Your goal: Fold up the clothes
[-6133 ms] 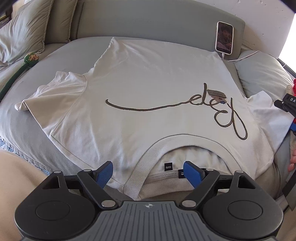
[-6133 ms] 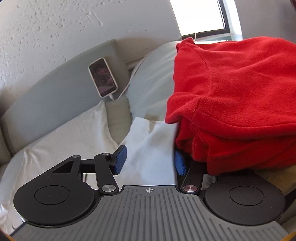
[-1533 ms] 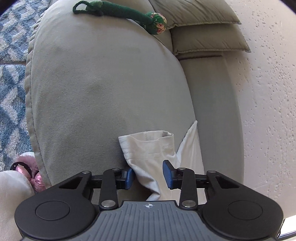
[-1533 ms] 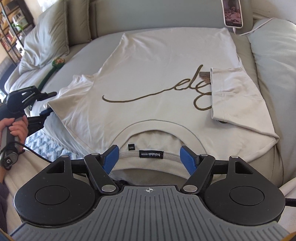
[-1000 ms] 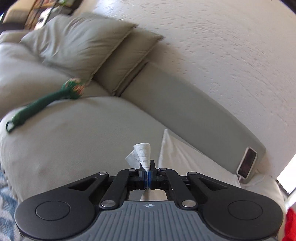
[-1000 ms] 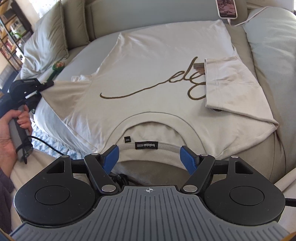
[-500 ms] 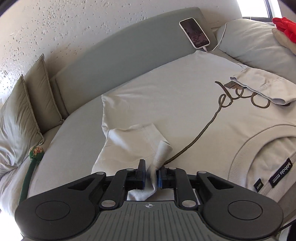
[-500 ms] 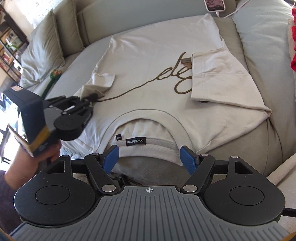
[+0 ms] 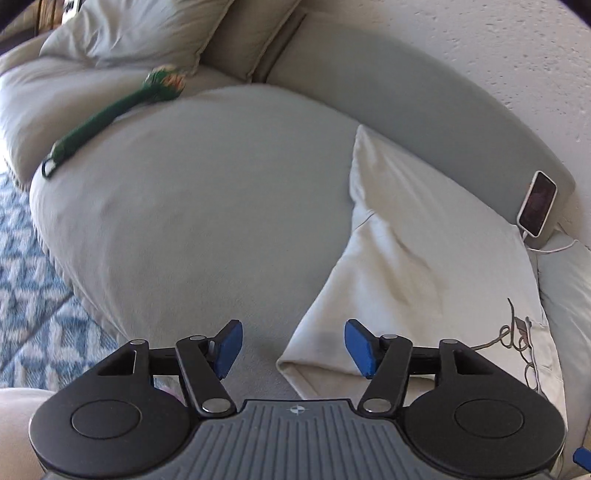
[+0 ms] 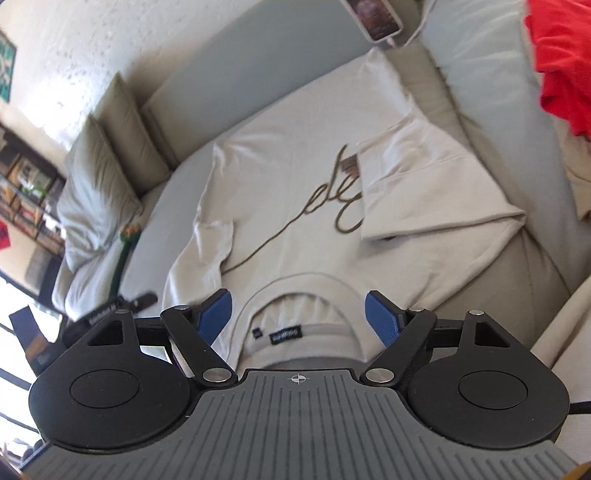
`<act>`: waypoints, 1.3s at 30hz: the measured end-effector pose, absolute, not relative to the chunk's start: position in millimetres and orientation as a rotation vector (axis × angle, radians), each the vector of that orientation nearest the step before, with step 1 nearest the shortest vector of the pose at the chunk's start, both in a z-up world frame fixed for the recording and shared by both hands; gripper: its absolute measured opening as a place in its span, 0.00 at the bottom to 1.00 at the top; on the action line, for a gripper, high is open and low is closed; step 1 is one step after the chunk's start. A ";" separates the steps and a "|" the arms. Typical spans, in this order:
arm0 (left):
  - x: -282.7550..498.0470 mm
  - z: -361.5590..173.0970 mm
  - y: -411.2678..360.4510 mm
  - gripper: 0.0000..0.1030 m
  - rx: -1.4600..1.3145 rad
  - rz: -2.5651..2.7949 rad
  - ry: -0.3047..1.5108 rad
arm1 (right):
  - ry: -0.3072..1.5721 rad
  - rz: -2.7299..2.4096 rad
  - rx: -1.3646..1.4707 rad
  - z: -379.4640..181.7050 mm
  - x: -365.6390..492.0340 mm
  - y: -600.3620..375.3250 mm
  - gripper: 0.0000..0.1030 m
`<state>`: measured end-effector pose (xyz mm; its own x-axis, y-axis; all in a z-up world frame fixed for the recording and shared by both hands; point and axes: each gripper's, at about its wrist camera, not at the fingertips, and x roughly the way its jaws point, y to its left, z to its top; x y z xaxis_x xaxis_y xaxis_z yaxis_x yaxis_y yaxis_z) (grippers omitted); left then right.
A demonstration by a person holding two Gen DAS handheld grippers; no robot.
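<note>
A cream T-shirt (image 10: 295, 192) with brown script lettering lies flat on the grey sofa seat (image 9: 192, 206). Both sleeves are folded in over its body: the left sleeve (image 10: 210, 240) and the right sleeve (image 10: 424, 184). My right gripper (image 10: 298, 317) is open and empty, just above the collar (image 10: 295, 332). My left gripper (image 9: 293, 349) is open and empty at the shirt's left edge (image 9: 424, 280), with the folded shoulder corner (image 9: 295, 365) between its fingers.
A phone (image 9: 537, 203) on a white cable leans on the sofa back. A green rope toy (image 9: 110, 118) lies by the pillows (image 9: 125, 33). Red clothes (image 10: 561, 59) sit on a cushion at right. A blue patterned rug (image 9: 29, 280) lies beside the seat.
My left gripper has let go of the left sleeve, which now lies folded on the shirt, opened, and drawn back to the shirt's left edge. My right gripper stays open over the collar.
</note>
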<state>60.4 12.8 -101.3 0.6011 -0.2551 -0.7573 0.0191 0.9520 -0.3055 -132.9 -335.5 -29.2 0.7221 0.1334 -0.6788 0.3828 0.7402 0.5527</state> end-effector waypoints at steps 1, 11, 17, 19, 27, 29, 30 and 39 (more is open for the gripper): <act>62.4 -106.7 16.9 0.53 -0.316 -0.172 0.926 | 0.756 -0.186 0.761 -28.1 -135.0 -341.7 0.79; 54.2 -111.0 42.7 0.51 -0.614 -0.267 0.874 | 0.753 -0.271 0.842 -45.5 -141.6 -365.8 0.80; 55.3 -115.7 40.0 0.47 -0.638 -0.305 0.893 | 0.763 -0.254 0.815 -46.4 -140.1 -360.1 0.81; 56.3 -116.9 38.7 0.46 -0.640 -0.304 0.892 | 0.772 -0.243 0.814 -47.5 -139.9 -357.5 0.81; 65.0 -125.7 40.0 0.39 -0.651 -0.256 0.937 | 0.799 -0.224 0.808 -51.4 -137.9 -351.3 0.81; 66.9 -127.3 37.8 0.38 -0.625 -0.252 0.943 | 0.805 -0.221 0.805 -51.9 -137.8 -350.6 0.81; 68.3 -126.4 33.4 0.38 -0.593 -0.258 0.944 | 0.808 -0.219 0.804 -52.1 -137.4 -350.1 0.81; 44.4 -86.6 0.7 0.01 -0.156 -0.239 0.868 | 0.827 -0.179 0.784 -50.3 -134.5 -343.9 0.81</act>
<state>44.4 0.7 -86.6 0.6219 -0.2701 -0.7351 0.1442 0.9621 -0.2316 -134.5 -343.9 -50.3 0.6798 0.1484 -0.7183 0.4313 0.7112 0.5551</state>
